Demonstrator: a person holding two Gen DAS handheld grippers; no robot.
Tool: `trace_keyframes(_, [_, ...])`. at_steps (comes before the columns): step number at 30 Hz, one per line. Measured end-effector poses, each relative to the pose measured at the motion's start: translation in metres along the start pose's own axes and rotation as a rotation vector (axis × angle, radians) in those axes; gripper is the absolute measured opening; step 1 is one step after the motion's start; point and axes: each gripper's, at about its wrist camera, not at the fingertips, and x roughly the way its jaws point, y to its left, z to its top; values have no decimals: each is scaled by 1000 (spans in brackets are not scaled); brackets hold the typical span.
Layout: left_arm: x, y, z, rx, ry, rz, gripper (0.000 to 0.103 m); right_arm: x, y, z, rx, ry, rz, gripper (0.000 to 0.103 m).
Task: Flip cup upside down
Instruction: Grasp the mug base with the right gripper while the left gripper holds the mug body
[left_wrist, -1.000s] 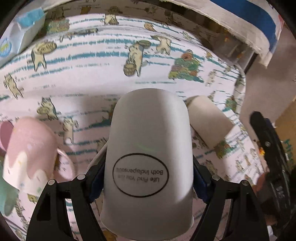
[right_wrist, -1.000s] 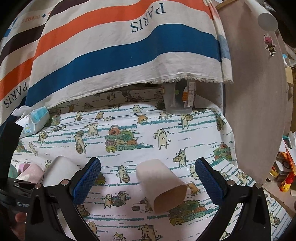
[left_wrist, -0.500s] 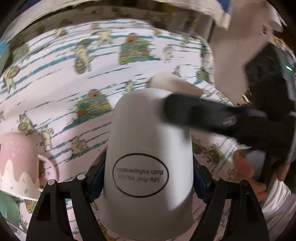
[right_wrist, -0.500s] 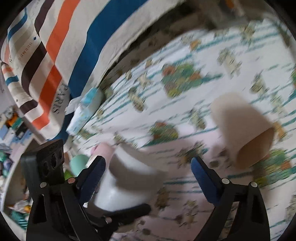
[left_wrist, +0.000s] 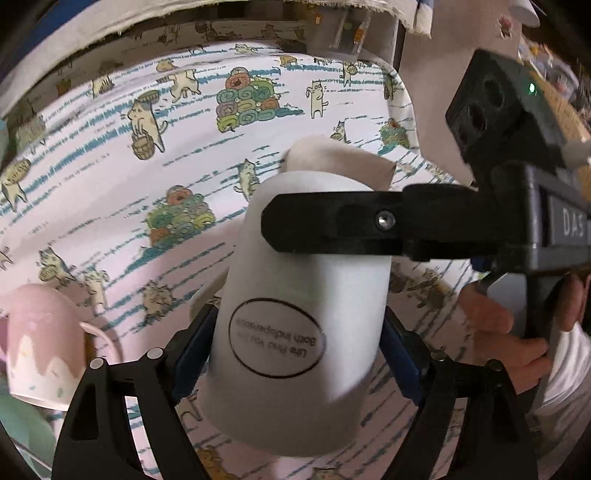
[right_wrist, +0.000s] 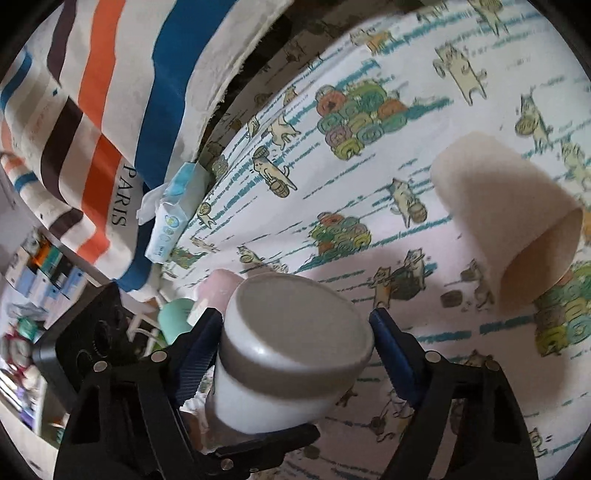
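A white cup (left_wrist: 299, 317) with an oval black-text label is held between the blue pads of my left gripper (left_wrist: 295, 343), base pointing away from the camera. My right gripper (right_wrist: 295, 332) has come in from the right; one black finger (left_wrist: 332, 225) lies across the cup's upper body in the left wrist view. In the right wrist view the cup's flat base (right_wrist: 295, 317) sits between the right gripper's blue pads, which are at or very near its sides. The cup is held above the cat-print tablecloth (left_wrist: 110, 155).
A beige paper cup (right_wrist: 506, 221) lies on its side on the cloth, also behind the white cup (left_wrist: 332, 158). A pink mug (left_wrist: 40, 339) and a mint cup (right_wrist: 177, 317) stand at the left. A tissue pack (right_wrist: 177, 206) and a striped cloth (right_wrist: 110, 92) are at the back.
My right gripper swung left from facing the beige cup and closed in around the white cup's base end. My left gripper kept hold of the cup and turned right.
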Motion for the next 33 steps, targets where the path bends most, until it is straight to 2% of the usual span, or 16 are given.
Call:
trace_keyframes(5, [-5, 10, -9, -6, 0, 8, 90, -10, 16, -2, -91, -54, -22, 81])
trace_keyframes(10, [-15, 15, -14, -29, -10, -17, 89, -19, 41, -11, -238, -118, -50, 80])
trace_keyframes(17, [-25, 13, -21, 14, -44, 10, 90, -32, 71, -27, -407, -222, -139, 80])
trace_keyframes(20, [-26, 17, -23, 2, -60, -3, 90, -33, 87, -38, -508, -271, -195, 79])
trace_keyframes(26, [-26, 23, -34, -24, -104, -45, 89, -30, 95, -44, -560, -267, -215, 79])
trace_keyframes(29, [-23, 25, -38, -49, -118, -74, 87, -25, 101, -49, -607, -274, -258, 79])
trace_keyframes(31, [-21, 24, -38, -49, -111, -66, 85, -21, 108, -56, -668, -295, -311, 79])
trace_keyframes(33, [-19, 23, -38, -48, -102, -55, 85, -17, 110, -58, -691, -285, -326, 79])
